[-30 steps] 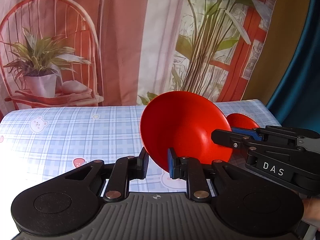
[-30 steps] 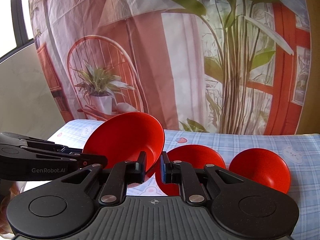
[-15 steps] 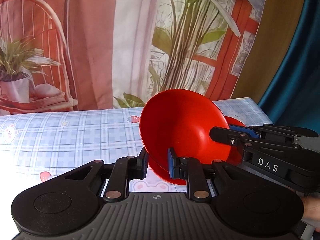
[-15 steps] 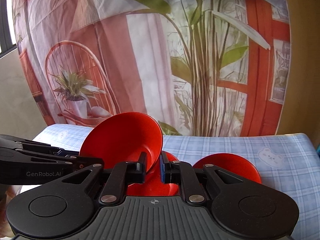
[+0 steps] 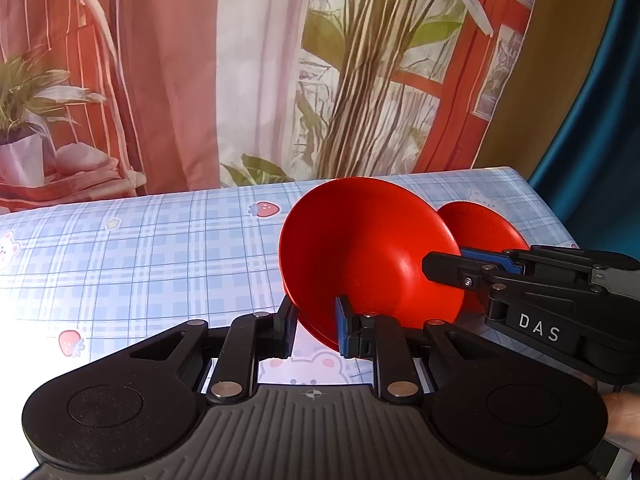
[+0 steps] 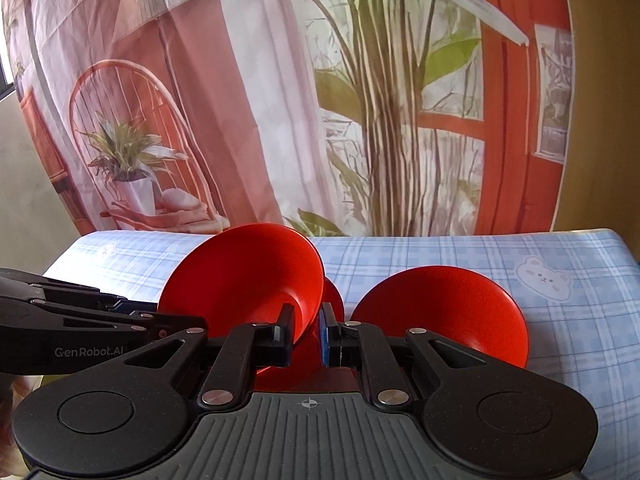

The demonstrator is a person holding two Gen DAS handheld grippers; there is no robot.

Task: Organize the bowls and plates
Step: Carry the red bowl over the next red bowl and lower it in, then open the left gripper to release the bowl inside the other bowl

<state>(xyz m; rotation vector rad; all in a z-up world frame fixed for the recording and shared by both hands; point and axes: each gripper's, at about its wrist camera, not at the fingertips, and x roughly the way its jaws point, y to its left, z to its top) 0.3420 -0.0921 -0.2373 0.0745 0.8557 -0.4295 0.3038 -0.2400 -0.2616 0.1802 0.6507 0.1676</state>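
Note:
A red bowl is held tilted above the checked tablecloth by both grippers. My left gripper is shut on its near rim. My right gripper is shut on the opposite rim and shows in the left wrist view at the right. The held bowl shows in the right wrist view. A second red bowl sits on the table right below and behind the held one, mostly hidden. A third red bowl sits on the table to its right; in the left wrist view it lies behind the held bowl.
The table carries a blue checked cloth with bear and strawberry prints. A printed curtain backdrop hangs just behind the table's far edge. The table's right edge lies close to the bowls.
Both grippers have carried the held bowl to the right and lower, over the middle bowl on the table. Both grips are unchanged.

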